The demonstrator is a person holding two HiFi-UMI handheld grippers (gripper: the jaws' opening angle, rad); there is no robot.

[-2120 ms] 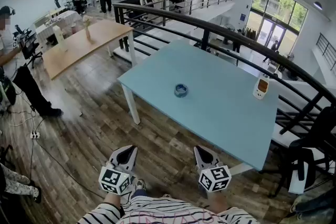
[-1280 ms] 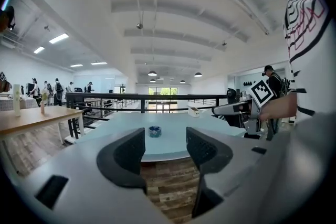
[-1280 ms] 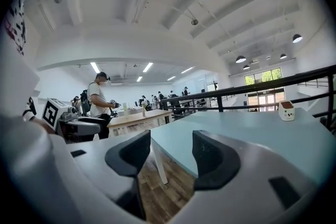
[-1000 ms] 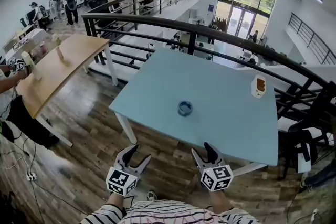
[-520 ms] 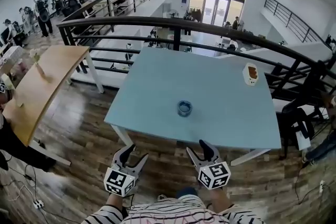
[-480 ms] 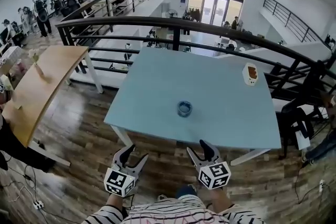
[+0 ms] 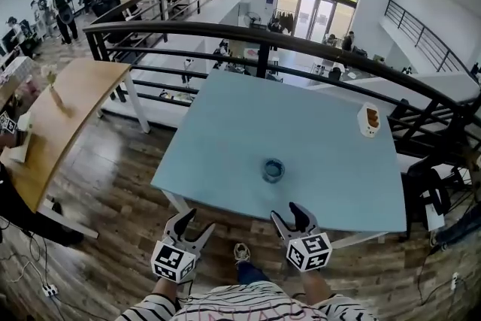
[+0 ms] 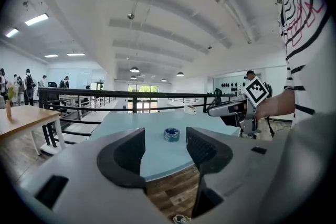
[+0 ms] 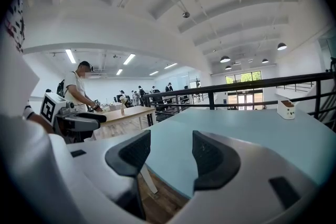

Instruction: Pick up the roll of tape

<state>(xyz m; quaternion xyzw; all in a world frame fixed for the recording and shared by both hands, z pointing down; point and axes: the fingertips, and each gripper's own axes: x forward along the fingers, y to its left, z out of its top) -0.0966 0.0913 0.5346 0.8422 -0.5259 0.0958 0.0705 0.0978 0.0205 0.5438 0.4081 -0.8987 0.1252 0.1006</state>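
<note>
Wood-plank floor (image 7: 113, 184), dark and streaky, runs under a pale blue table (image 7: 225, 139) with a smooth matte top and white legs. Behind the table curves a thick black metal railing (image 7: 180, 26). The tape (image 7: 273, 170) lies flat on the tabletop near the front edge. It is a small blue ring with a hollow core. It is well apart from a little white box (image 7: 369, 120) with an orange-brown face, which stands toward the far right corner. Off to the left stands a long light-wood table (image 7: 68, 101).

The left gripper (image 7: 196, 223) hangs over the floor, short of the table's front edge. Its two dark, textured pads (image 8: 126, 155) are spread wide with nothing between them. In the left gripper view the tape shows through the gap, out on the tabletop (well beyond the jaws, not within them). The right gripper (image 7: 288, 214) is held beside it, about at the table's front edge and nearer the tape. Its jaws are likewise parted and empty, and only bare blue tabletop is seen between them. Each gripper has a grey moulded body with rounded jaw shoulders. Each carries a cube of black-and-white square markers. A striped shirt (image 7: 248, 308) fills the bottom of the head view.
</note>
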